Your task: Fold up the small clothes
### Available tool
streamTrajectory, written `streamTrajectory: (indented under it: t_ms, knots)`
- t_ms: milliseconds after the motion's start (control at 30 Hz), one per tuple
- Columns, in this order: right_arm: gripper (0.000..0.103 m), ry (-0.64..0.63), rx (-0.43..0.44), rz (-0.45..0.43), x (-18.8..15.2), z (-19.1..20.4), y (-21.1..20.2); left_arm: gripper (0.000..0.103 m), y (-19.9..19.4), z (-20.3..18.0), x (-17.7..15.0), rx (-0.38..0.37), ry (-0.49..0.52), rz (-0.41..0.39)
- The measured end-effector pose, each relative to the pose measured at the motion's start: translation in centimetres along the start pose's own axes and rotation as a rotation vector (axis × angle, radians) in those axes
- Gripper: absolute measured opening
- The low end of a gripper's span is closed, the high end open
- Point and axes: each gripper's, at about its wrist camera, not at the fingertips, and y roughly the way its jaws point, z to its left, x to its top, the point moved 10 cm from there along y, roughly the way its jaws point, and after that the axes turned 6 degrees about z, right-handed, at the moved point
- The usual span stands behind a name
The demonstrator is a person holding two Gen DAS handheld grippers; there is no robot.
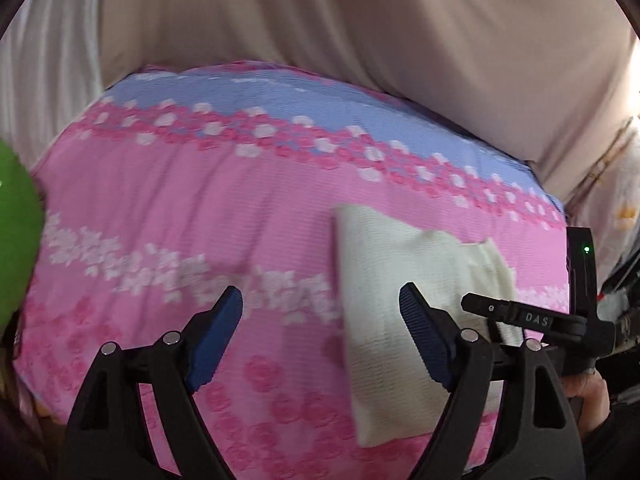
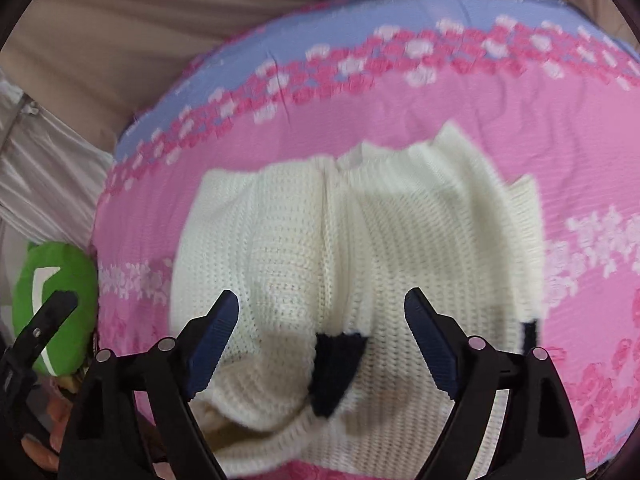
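A cream knitted garment (image 2: 360, 248) with a dark navy patch (image 2: 336, 368) lies partly folded on a pink and blue flowered bedcover (image 2: 400, 100). My right gripper (image 2: 322, 308) is open above it, its jaws apart over the near part of the knit, holding nothing. In the left wrist view the same garment (image 1: 384, 280) lies at the right on the bedcover (image 1: 180, 200). My left gripper (image 1: 320, 304) is open and empty, left of the garment's edge, its right finger over the knit. The right gripper's black body (image 1: 560, 320) shows at the far right.
A green cushion (image 2: 52, 304) lies at the bed's left edge, and shows in the left wrist view (image 1: 16, 240). Beige curtain fabric (image 1: 360, 40) hangs behind the bed. Patterned bedding (image 1: 616, 200) sits at the far right.
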Motion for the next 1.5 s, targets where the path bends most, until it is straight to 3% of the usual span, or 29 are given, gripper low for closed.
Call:
streamTrajectory:
  t_ms: [67,100,133,167,200,267,333,400,500,667,767,900,967,1067,1100,1133,1167,1200,1267,1367,1400,1500]
  knots:
    - [0.083,0.019,0.021,0.054,-0.3,0.6,1.8,0.078,0.1,0.6,-0.6,0.000,-0.023,0.010]
    - [0.075,0.016,0.041,0.073,-0.5,1.3,2.3,0.078,0.2,0.8,-1.0,-0.001,-0.035,0.015]
    - [0.057,0.003,0.060,0.075,-0.5,2.2,2.5,0.078,-0.1,1.0,-1.2,-0.004,-0.038,0.021]
    - [0.048,-0.013,0.058,0.073,-0.6,3.0,2.5,0.078,-0.1,0.9,-1.4,-0.007,-0.039,0.025]
    - [0.024,-0.038,0.046,0.061,-0.5,3.8,2.1,0.078,-0.2,0.8,-1.5,-0.013,-0.037,0.024]
    - [0.023,-0.062,0.111,0.024,0.2,5.7,0.4,0.078,-0.5,0.1,-1.5,-0.029,-0.018,0.019]
    - [0.021,-0.075,0.235,-0.043,0.9,7.7,-3.5,0.079,-0.7,-1.2,-1.5,-0.045,0.019,0.015]
    - [0.021,-0.091,0.288,-0.121,1.2,7.9,-7.4,0.081,-0.6,-2.5,-1.5,-0.059,0.058,0.018]
    - [0.021,-0.068,0.182,-0.176,0.5,3.2,-9.2,0.081,0.3,-4.4,-2.1,-0.061,0.118,0.041]
    - [0.026,0.110,-0.062,-0.025,-2.7,-9.6,-1.7,0.081,1.8,-7.7,-2.8,-0.075,0.220,0.075]
    - [0.036,0.196,0.073,-0.079,-3.2,-9.1,-3.5,0.082,2.5,-9.1,-3.1,-0.082,0.252,0.098]
    - [0.064,0.134,0.025,-0.158,-4.3,-7.5,-8.5,0.082,3.1,-10.1,-3.9,-0.094,0.278,0.128]
    - [0.067,0.091,0.026,-0.133,-6.3,-6.5,-9.2,0.082,3.5,-10.4,-4.2,-0.092,0.284,0.142]
    - [0.072,0.053,0.003,-0.050,-9.2,-5.5,-7.0,0.082,4.0,-10.5,-4.3,-0.103,0.271,0.162]
    - [0.072,0.048,-0.017,-0.035,-9.8,-5.3,-5.8,0.082,4.2,-10.5,-4.3,-0.103,0.269,0.166]
    - [0.057,0.048,-0.033,-0.026,-10.1,-5.4,-4.8,0.082,4.3,-10.5,-4.4,-0.098,0.266,0.172]
    - [0.039,0.050,-0.036,-0.028,-10.3,-5.5,-4.1,0.082,4.4,-10.5,-4.4,-0.092,0.265,0.179]
    - [0.010,0.065,-0.007,-0.041,-10.2,-5.4,-4.2,0.082,4.5,-10.5,-4.4,-0.090,0.266,0.182]
    - [0.011,0.102,0.064,-0.140,-9.3,-4.9,-7.1,0.082,4.4,-10.6,-4.5,-0.090,0.267,0.179]
    - [0.011,0.074,0.023,-0.232,-9.1,-5.4,-11.2,0.082,4.7,-10.8,-5.0,-0.091,0.272,0.196]
    - [0.011,0.078,0.006,-0.209,-9.6,-6.2,-10.9,0.082,5.0,-10.8,-5.2,-0.086,0.276,0.203]
    - [0.012,0.106,-0.071,-0.026,-12.5,-10.3,-4.6,0.082,5.6,-10.8,-5.8,-0.074,0.281,0.223]
